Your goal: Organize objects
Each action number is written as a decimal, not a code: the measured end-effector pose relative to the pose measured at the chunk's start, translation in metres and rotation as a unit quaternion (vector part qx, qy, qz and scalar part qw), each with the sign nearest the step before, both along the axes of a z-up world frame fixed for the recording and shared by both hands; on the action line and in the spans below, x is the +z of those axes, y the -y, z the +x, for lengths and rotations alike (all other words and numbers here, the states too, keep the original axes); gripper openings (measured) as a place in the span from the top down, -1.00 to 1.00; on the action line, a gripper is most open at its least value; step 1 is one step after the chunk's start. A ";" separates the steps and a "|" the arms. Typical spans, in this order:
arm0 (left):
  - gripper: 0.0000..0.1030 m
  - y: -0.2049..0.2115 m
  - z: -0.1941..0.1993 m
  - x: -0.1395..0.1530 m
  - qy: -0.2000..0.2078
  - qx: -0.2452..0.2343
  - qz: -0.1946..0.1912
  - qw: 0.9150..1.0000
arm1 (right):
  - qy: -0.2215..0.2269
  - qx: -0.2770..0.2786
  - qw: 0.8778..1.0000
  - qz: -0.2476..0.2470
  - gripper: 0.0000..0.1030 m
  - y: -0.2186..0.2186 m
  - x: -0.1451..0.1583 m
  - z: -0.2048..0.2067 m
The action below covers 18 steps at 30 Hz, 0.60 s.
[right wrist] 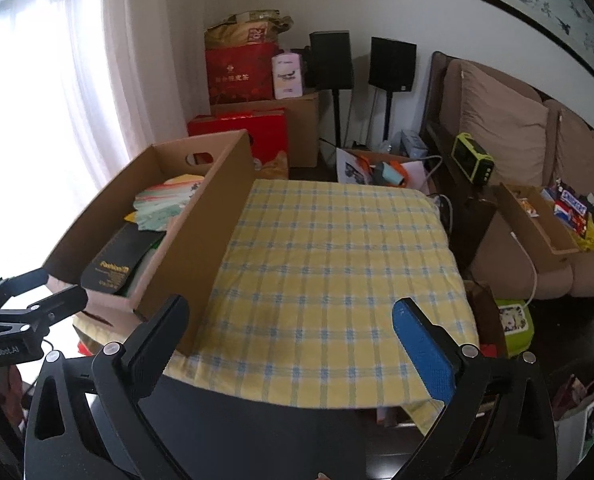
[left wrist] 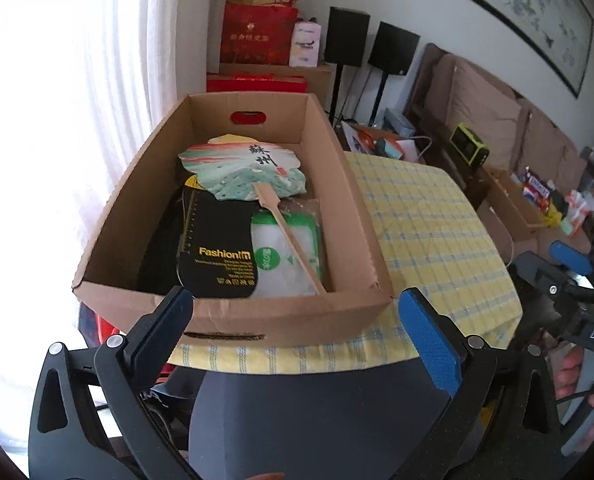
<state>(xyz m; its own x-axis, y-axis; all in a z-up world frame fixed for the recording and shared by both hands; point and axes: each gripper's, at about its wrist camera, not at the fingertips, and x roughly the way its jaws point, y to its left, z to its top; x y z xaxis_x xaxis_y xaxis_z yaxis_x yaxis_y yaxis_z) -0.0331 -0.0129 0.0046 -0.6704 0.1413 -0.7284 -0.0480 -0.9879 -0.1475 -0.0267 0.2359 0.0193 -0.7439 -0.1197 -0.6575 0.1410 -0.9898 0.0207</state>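
The cardboard box (left wrist: 233, 320), already holding a paper fan (left wrist: 243, 172), a black card (left wrist: 217, 248) and a green-and-white packet (left wrist: 287, 252), is seen directly ahead of the left tongs (left wrist: 297, 324), its long axis running away from them. The right tongs (right wrist: 291, 332) are faced with bare checked cloth on the counter (right wrist: 337, 260), the box lying off to their left. Both tongs are spread wide and empty, so the left is judged nearer for any reach into the box.

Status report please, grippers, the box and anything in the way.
Left gripper open, empty. Right gripper open, empty. Cardboard box on checked tablecloth, holding fan, black card, green packet. Nothing in the way.
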 end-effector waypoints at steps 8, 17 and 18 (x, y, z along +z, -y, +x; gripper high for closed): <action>-1.00 -0.006 0.018 0.006 -0.002 -0.007 0.001 1.000 | -0.006 -0.022 1.000 0.016 -0.99 -0.008 -0.002 0.024; -1.00 -0.009 0.032 0.012 -0.006 -0.013 -0.001 1.000 | -0.010 -0.029 0.999 0.016 -0.99 -0.012 0.000 0.037; -1.00 -0.009 0.032 0.012 -0.006 -0.015 0.000 1.000 | -0.009 -0.029 0.999 0.016 -0.99 -0.012 0.000 0.038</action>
<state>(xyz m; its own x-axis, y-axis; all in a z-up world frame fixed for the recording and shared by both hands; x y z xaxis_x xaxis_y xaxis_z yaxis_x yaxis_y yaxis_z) -0.0011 -0.0034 0.0171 -0.6745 0.1615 -0.7204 -0.0798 -0.9860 -0.1463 0.0112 0.2476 0.0195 -0.7611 -0.0550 -0.6462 0.0839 -0.9964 -0.0140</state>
